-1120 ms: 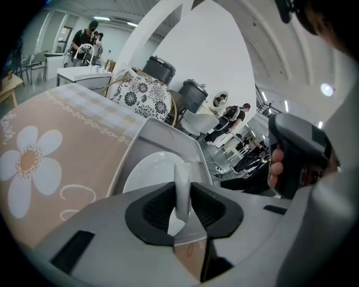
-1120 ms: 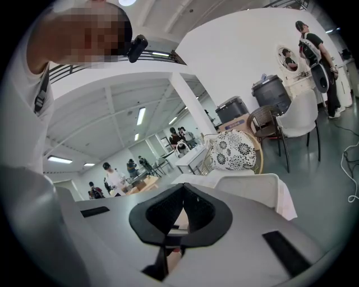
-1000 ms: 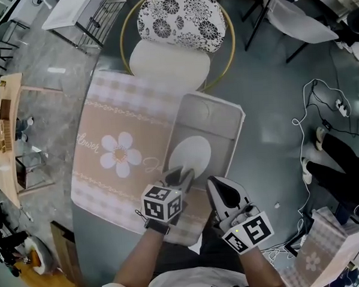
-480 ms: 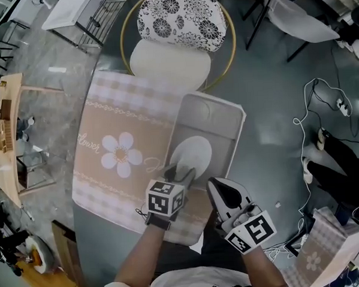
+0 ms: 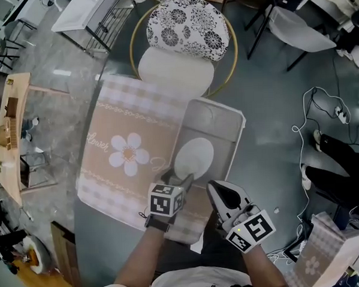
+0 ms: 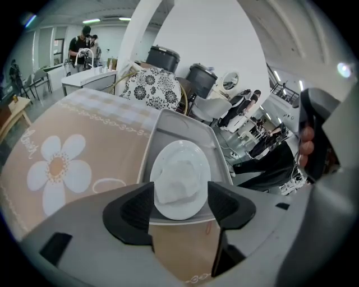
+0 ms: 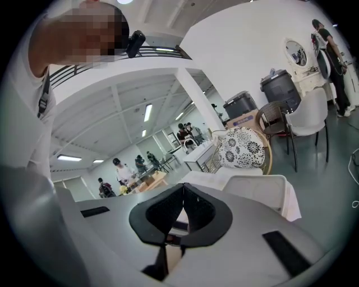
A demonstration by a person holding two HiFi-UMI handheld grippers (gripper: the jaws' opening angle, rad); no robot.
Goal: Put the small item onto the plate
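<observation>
While the jaws of the left gripper (image 6: 179,204) are opening and stand wide apart, the small item (image 6: 178,180), a crumpled white lump, lies on the white plate (image 6: 180,148). The plate sits in the near half of the pale tray (image 6: 168,120). In the left gripper view the item shows in the gap between the two dark pads and a little beyond them. Neither pad presses on it, so nothing is gripped.

From the head view the tips of this gripper sit at the near rim of the plate, over the edge where the tray meets the flowered placemat (image 5: 129,154). The item therefore lies straight ahead along the line of the jaws, towards the patterned chair (image 5: 185,31). It has no clear long axis; it looks about as wide as it is deep.

Off to the right, the right gripper (image 5: 217,189) is clear of the plate. Its own view shows its jaws closed tip to tip with nothing between them, pointing up into the room. The left gripper is plainly the nearer one.

By my reading the placing is done and this is the release. The coming move turns on drawing the left gripper straight back along that line, so that no pad brushes the lump or shifts the plate.
</observation>
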